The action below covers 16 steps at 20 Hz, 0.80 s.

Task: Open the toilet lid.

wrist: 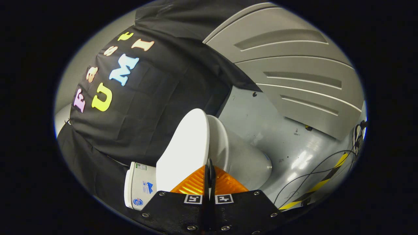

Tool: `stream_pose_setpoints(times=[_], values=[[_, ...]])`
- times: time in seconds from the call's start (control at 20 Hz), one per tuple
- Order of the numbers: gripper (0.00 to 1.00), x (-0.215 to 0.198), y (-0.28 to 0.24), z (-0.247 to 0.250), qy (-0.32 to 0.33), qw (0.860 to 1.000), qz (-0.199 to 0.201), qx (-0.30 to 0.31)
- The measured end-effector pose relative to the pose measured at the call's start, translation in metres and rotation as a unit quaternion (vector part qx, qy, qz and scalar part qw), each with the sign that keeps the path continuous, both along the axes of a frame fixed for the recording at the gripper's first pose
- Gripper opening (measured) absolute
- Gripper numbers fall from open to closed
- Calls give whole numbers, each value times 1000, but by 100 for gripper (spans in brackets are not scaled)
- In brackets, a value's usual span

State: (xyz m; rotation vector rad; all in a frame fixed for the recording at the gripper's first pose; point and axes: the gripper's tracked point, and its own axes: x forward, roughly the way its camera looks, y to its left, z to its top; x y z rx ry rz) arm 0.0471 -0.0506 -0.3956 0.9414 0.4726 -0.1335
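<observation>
Gripper view: the claw (pixel 210 166) is closed, fingers pressed together (nothing held), tips right at the raised toilet lid (pixel 184 150) edge, beside the bowl (pixel 248 163).

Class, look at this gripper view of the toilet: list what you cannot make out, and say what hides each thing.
- Whether the shut orange fingers pinch the lid: the lid's edge sits right at their tips.
- Bowl inside: covered by the seat.
- Tank label: too small.
- Cables: their ends run behind the gripper.
</observation>
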Motion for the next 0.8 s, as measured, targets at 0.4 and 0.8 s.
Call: stream_pose_setpoints(times=[0.4, 0.8], values=[[0, 2, 14, 54, -21, 997, 26, -67], [0, 6, 25, 101, -42, 987, 53, -143]])
